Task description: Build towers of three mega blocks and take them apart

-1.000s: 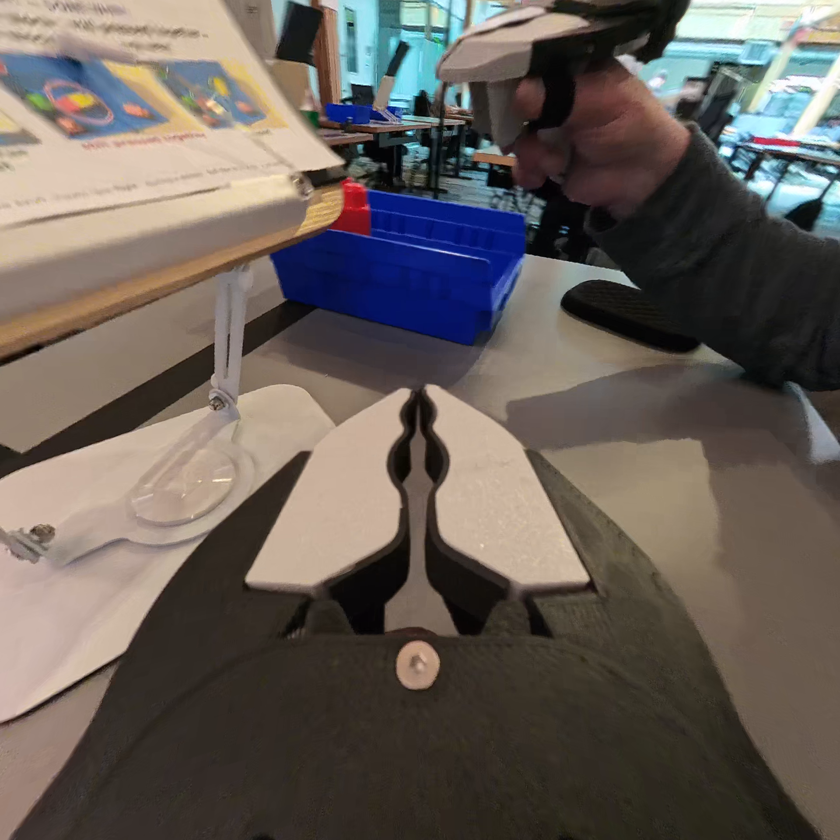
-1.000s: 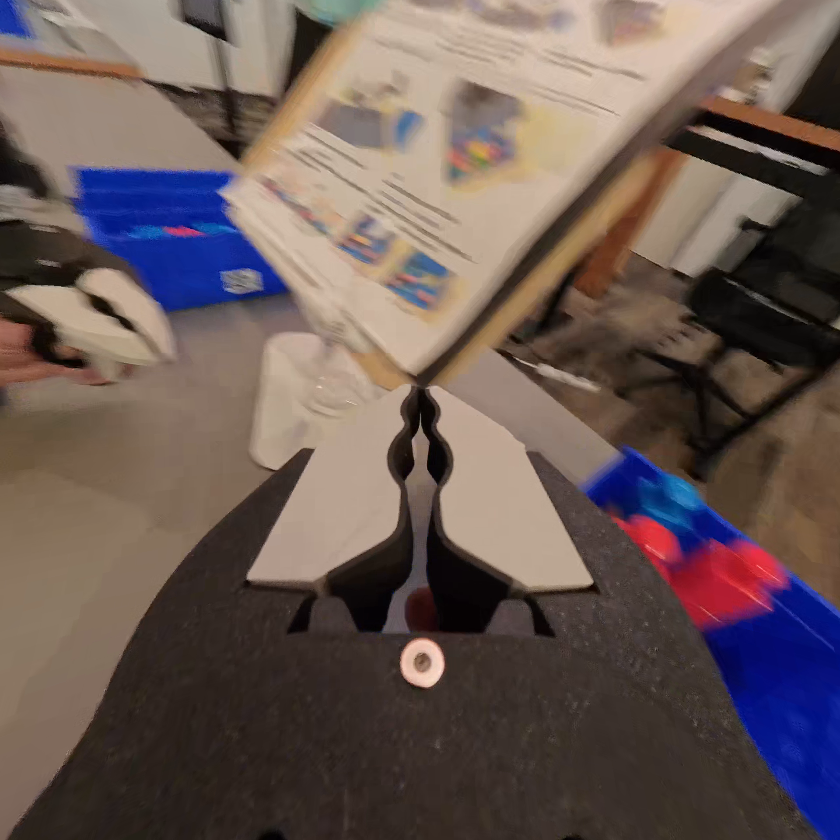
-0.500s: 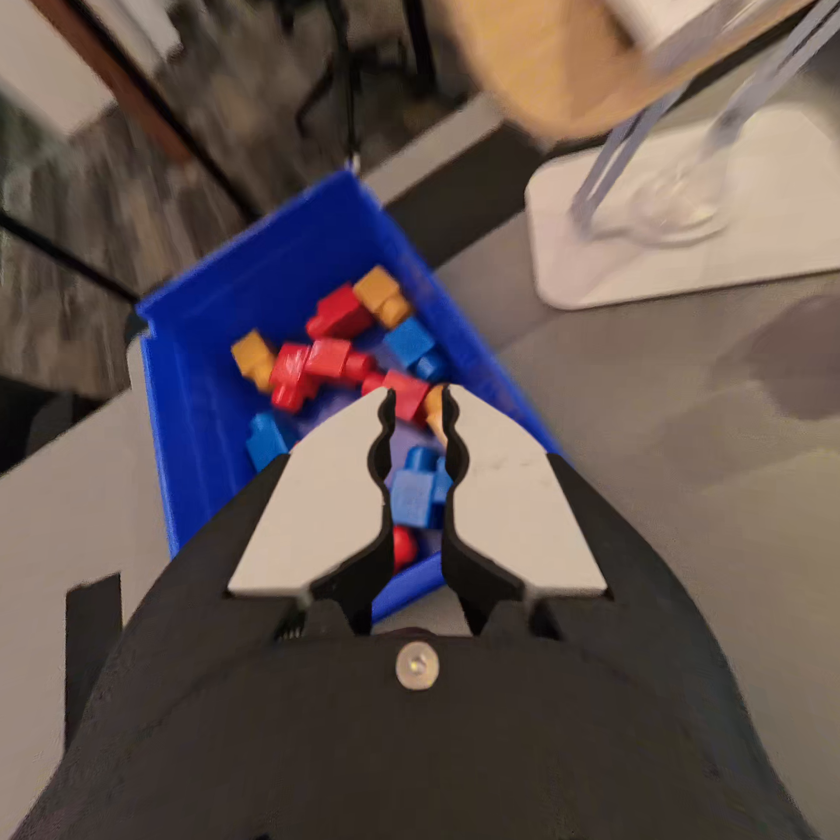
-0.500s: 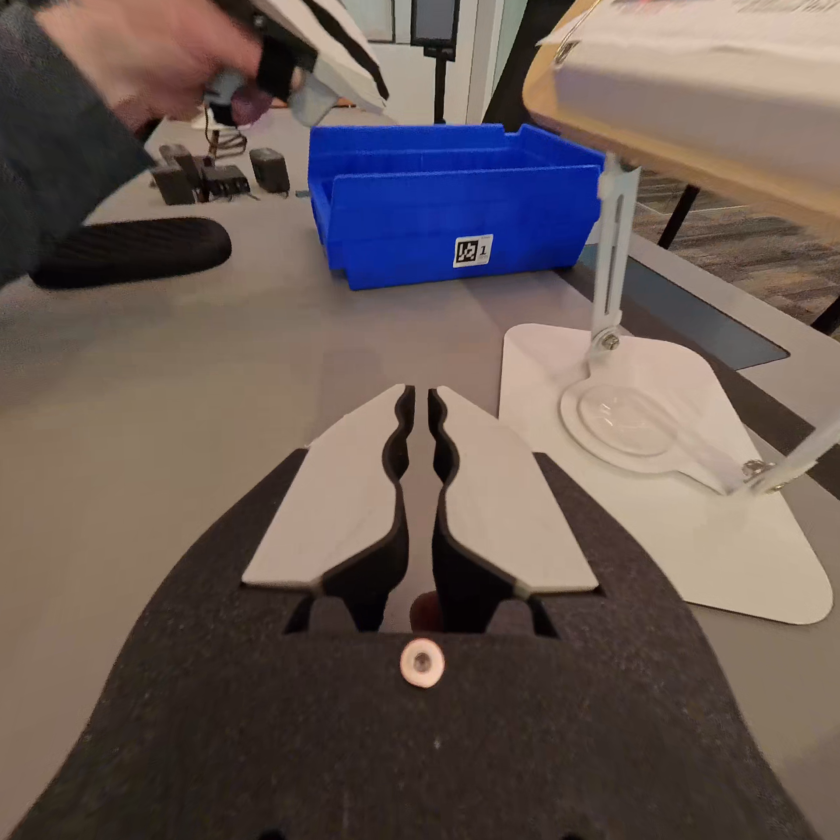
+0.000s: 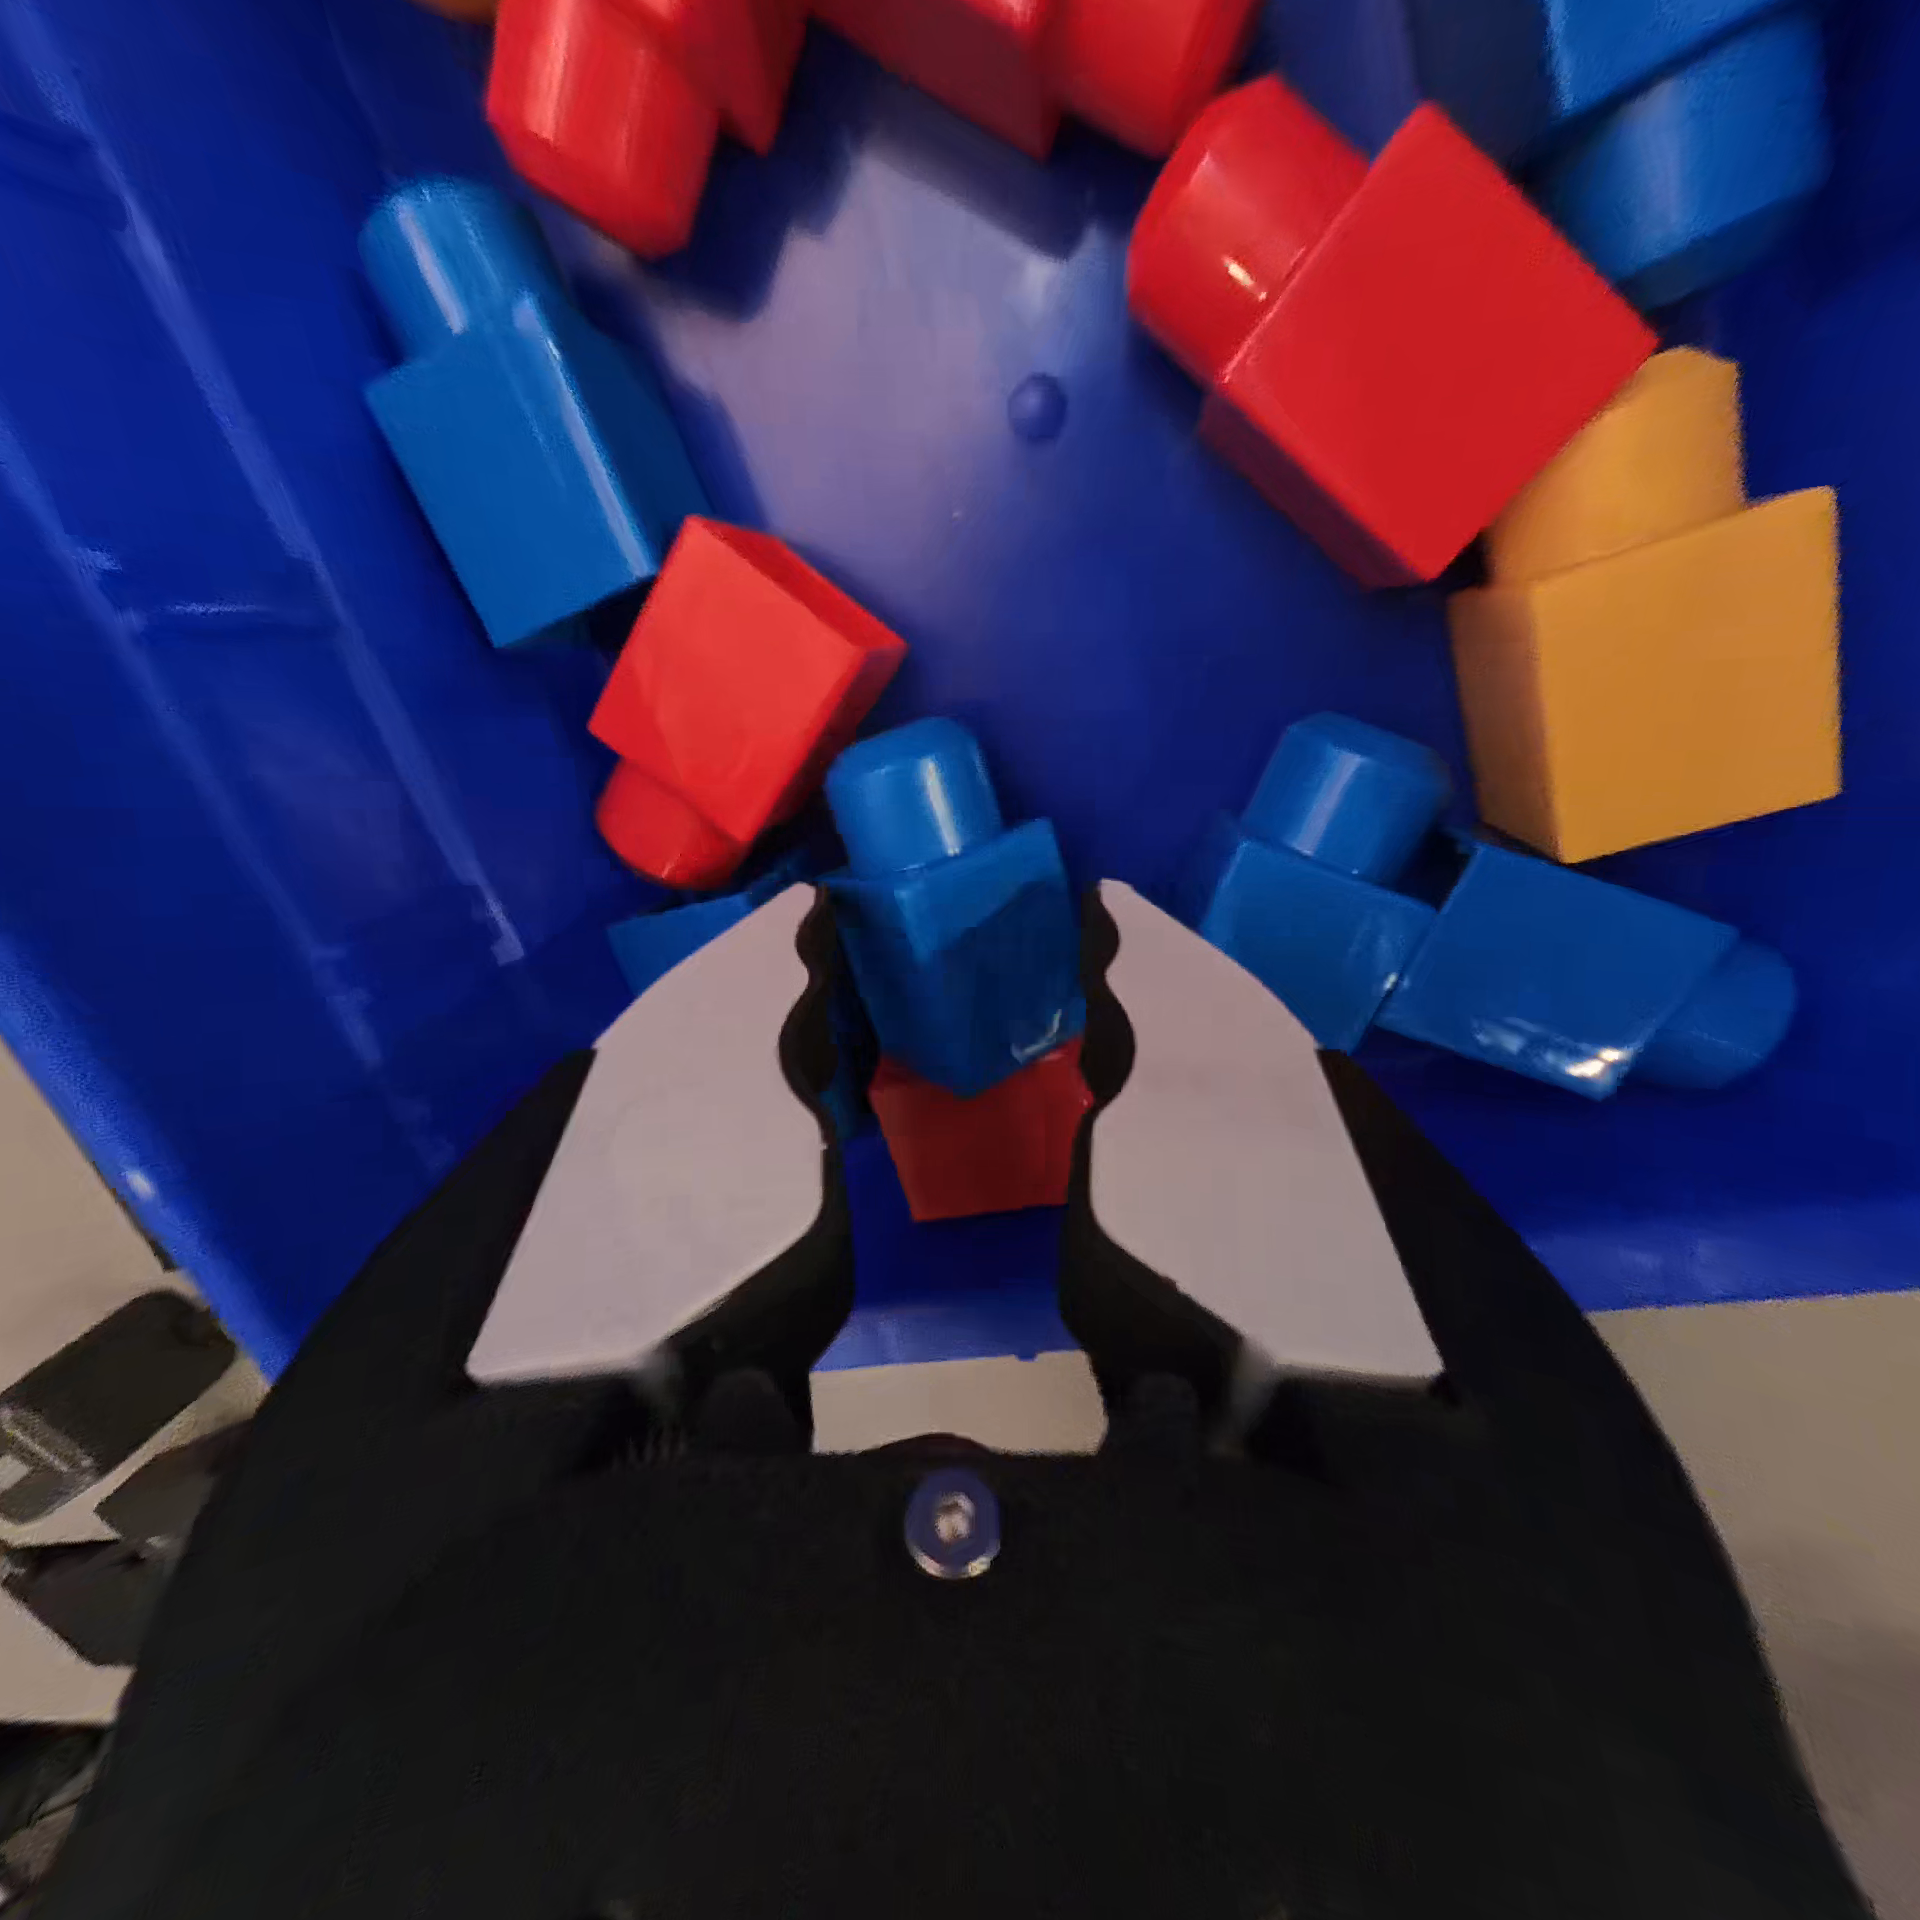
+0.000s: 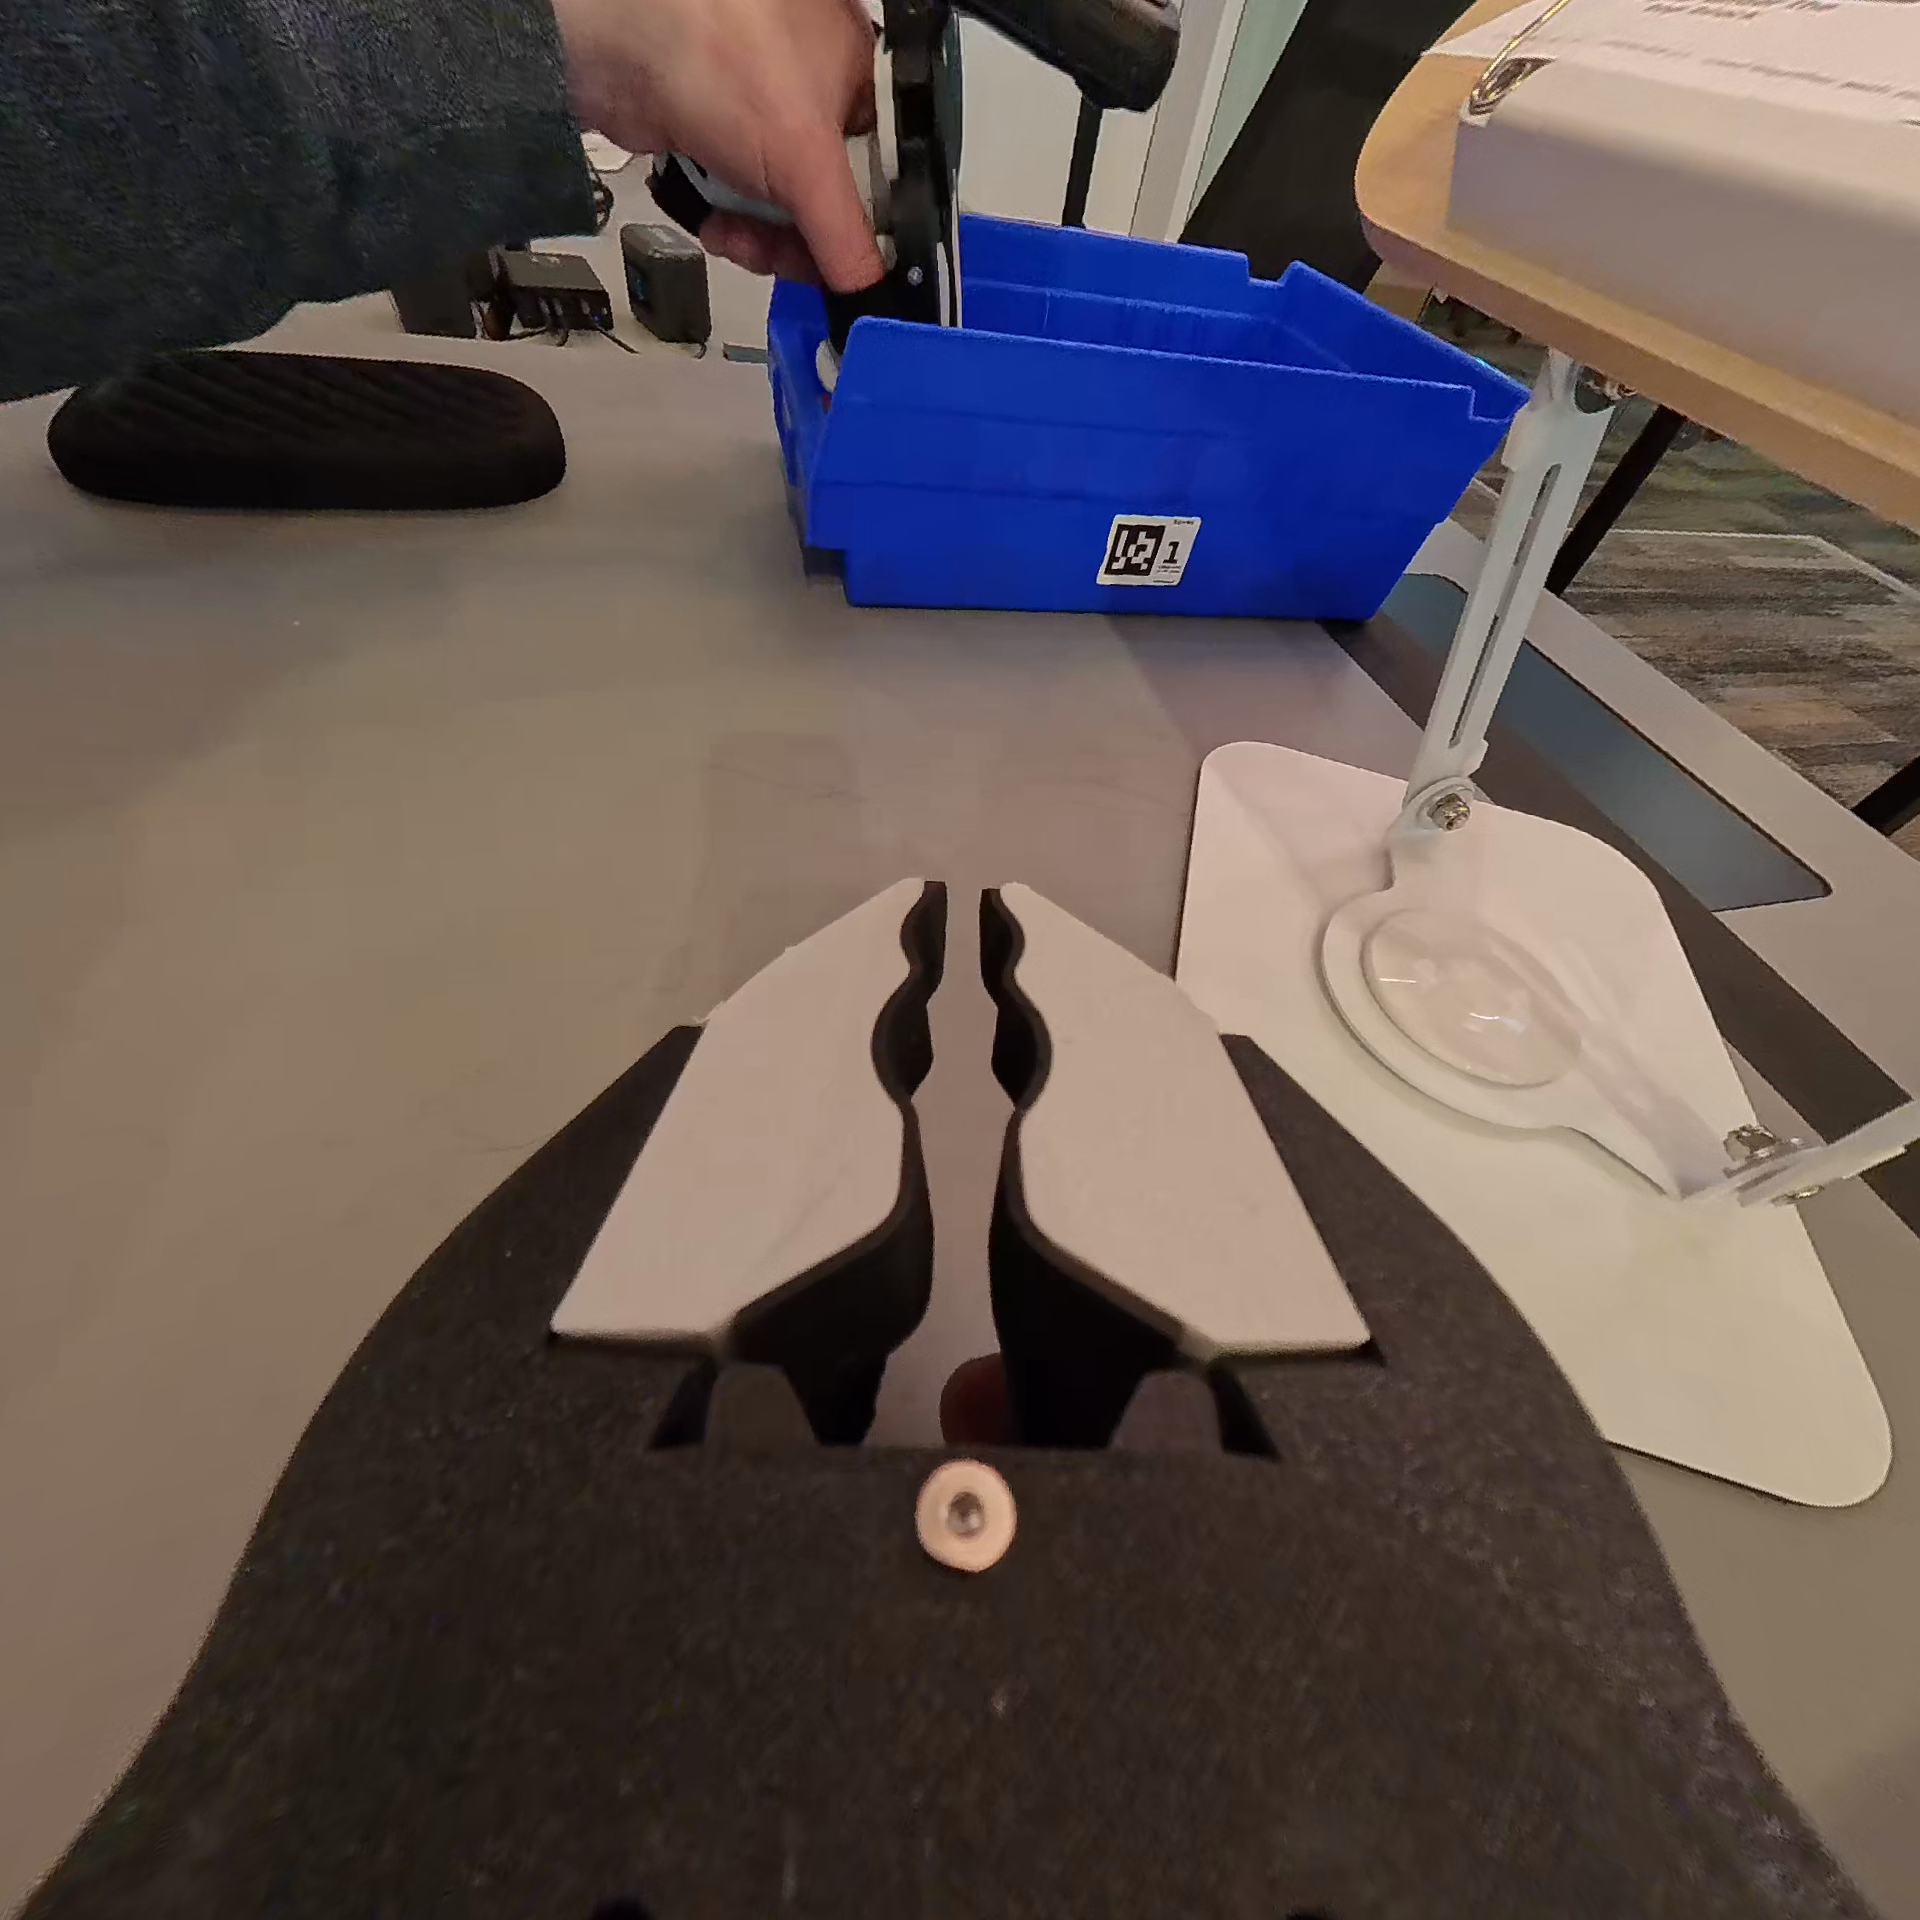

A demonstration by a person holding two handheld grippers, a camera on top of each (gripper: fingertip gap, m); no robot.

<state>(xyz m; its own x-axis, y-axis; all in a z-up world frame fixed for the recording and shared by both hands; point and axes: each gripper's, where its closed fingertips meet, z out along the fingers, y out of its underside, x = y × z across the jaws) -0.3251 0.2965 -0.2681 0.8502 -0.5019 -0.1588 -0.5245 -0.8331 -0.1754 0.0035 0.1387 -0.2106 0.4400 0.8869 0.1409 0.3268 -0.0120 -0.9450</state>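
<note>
Down inside the blue bin (image 5: 260,727), the left gripper (image 5: 951,914) points steeply at the loose blocks, its jaws spread around a blue block (image 5: 945,914) that lies on a red block (image 5: 977,1143); whether they touch it cannot be told. Over the grey table (image 6: 416,831), the right gripper (image 6: 963,904) lies level and empty, jaws a narrow slit apart, aimed at the bin's outer wall (image 6: 1039,488), where a hand (image 6: 748,114) tips the other tool in

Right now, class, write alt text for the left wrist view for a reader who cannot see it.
The left gripper reaches into a blue bin, open around a blue block lying on a red block. Loose red, blue and orange blocks lie around them.
</note>
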